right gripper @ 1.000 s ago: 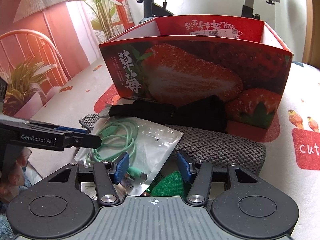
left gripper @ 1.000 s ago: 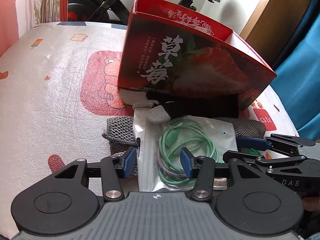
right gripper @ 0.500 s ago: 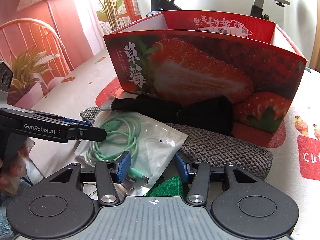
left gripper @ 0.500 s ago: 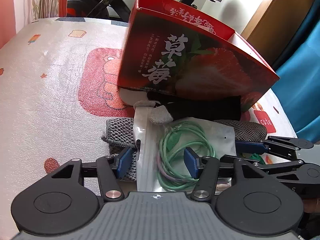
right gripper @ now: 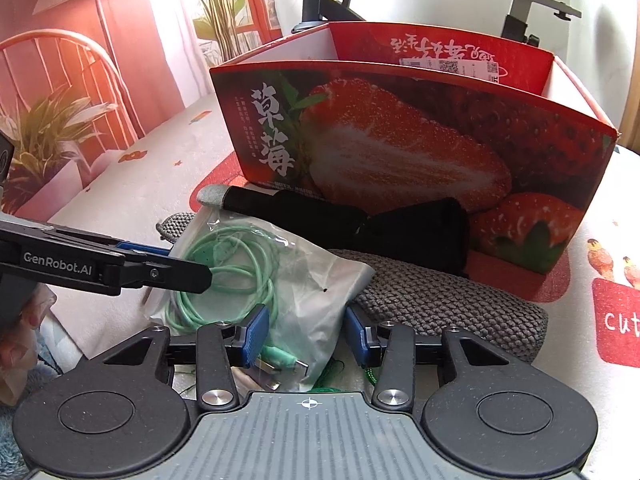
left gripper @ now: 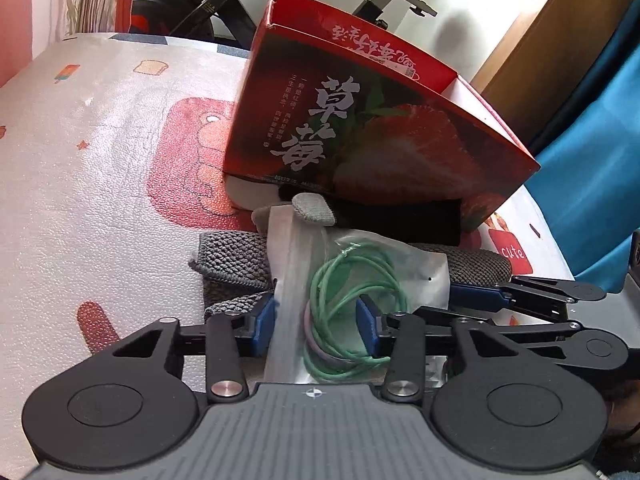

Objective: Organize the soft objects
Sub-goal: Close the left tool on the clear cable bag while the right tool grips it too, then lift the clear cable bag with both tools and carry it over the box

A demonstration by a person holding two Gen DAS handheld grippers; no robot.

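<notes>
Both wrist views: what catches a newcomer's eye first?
The big red strawberry box stands open-topped at the back of the patterned table. In front of it, a clear bag of mint-green cable lies on a grey knitted cloth, with both grippers' jaws closing around the bag.

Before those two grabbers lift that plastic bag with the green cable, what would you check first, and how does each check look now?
1. Bag between left hand-held gripper pads, jaws closing: ok.
2. Bag between right hand-held gripper pads, jaws closing: ok.
3. Firm grip: cannot tell.
4. Grey cloth not caught too: cannot tell.
5. Box top open: ok.
6. Room inside box: cannot tell.
</notes>
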